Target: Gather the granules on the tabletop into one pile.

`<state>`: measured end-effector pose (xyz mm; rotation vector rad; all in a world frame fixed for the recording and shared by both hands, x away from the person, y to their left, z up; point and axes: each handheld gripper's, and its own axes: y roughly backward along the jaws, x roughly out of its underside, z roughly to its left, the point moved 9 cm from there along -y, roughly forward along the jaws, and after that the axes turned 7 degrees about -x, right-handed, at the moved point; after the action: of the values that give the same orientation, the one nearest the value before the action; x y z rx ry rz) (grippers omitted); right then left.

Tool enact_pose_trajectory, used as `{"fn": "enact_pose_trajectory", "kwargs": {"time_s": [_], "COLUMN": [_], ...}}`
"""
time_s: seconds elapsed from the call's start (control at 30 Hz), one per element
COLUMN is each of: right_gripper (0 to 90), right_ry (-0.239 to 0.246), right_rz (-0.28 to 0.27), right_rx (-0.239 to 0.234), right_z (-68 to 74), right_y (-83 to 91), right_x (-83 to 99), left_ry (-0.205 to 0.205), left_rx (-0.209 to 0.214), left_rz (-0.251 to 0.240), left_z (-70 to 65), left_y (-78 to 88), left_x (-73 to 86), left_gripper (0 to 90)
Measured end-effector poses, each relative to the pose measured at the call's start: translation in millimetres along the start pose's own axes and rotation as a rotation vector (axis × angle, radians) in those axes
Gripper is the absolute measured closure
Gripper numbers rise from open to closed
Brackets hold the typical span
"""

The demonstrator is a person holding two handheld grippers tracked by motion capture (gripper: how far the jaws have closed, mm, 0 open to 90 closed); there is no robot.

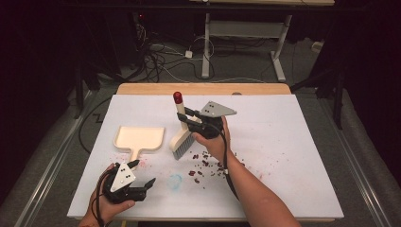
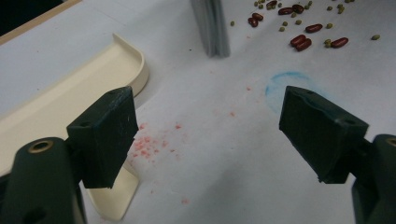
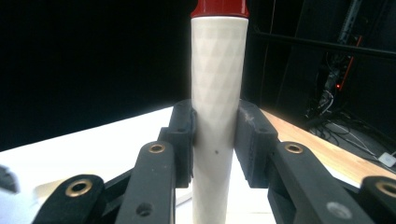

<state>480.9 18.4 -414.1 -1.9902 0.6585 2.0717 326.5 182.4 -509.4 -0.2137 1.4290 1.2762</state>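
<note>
A cream hand brush (image 1: 180,135) with a red-capped handle (image 3: 217,84) stands upright near the table's middle, grey bristles (image 2: 211,27) down on the white sheet. My right gripper (image 1: 188,118) is shut on its handle. Red and green beans (image 1: 204,166) lie scattered just right of the bristles (image 2: 303,41). A cream dustpan (image 1: 139,139) lies flat to the left, its handle toward the front (image 2: 70,102). My left gripper (image 1: 140,176) hovers open near the front left edge (image 2: 205,135), just in front of the dustpan handle, nothing between its jaws.
A blue chalk-like smear (image 1: 174,181) and pink specks (image 2: 149,142) mark the white sheet (image 1: 283,142). The wooden table edge (image 1: 203,88) shows at the back. Beyond it are cables and a desk frame (image 1: 246,42) on the floor.
</note>
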Motion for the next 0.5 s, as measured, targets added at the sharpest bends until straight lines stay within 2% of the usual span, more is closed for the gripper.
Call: {"fn": "enact_pose_trajectory", "kwargs": {"time_s": [0.07, 0.13, 0.17, 0.3, 0.4, 0.47, 0.5], "right_gripper": [70.3, 70.3, 70.3, 70.3, 70.3, 70.3, 70.3], "right_ry": [-0.001, -0.005, -0.010, -0.001, 0.002, 0.010, 0.013], "right_rz": [-0.015, -0.017, -0.019, -0.025, -0.033, -0.033, -0.035], "right_rx": [-0.004, -0.005, 0.002, 0.007, 0.016, 0.018, 0.025], "right_z": [2.2, 2.4, 1.6, 1.5, 3.8, 4.4, 6.1], "right_y": [16.7, 22.2, 32.6, 45.8, 64.3, 68.9, 78.7], "right_x": [3.0, 4.3, 6.0, 8.3, 12.6, 13.5, 15.5], "left_ry": [0.000, -0.019, -0.009, -0.019, -0.039, -0.031, -0.032], "left_rx": [0.001, -0.005, 0.001, 0.006, 0.004, 0.009, 0.010], "left_rz": [0.000, -0.004, 0.005, 0.013, 0.014, 0.025, 0.026], "left_z": [-0.8, -0.4, -1.9, -4.4, -5.4, -7.1, -7.6], "left_y": [-0.4, -1.1, -1.3, -2.8, -3.8, -3.9, -3.9], "left_x": [-0.1, -1.0, -0.2, -0.3, -0.9, -0.2, -0.5], "left_gripper": [18.7, 18.7, 18.7, 18.7, 18.7, 18.7, 18.7]}}
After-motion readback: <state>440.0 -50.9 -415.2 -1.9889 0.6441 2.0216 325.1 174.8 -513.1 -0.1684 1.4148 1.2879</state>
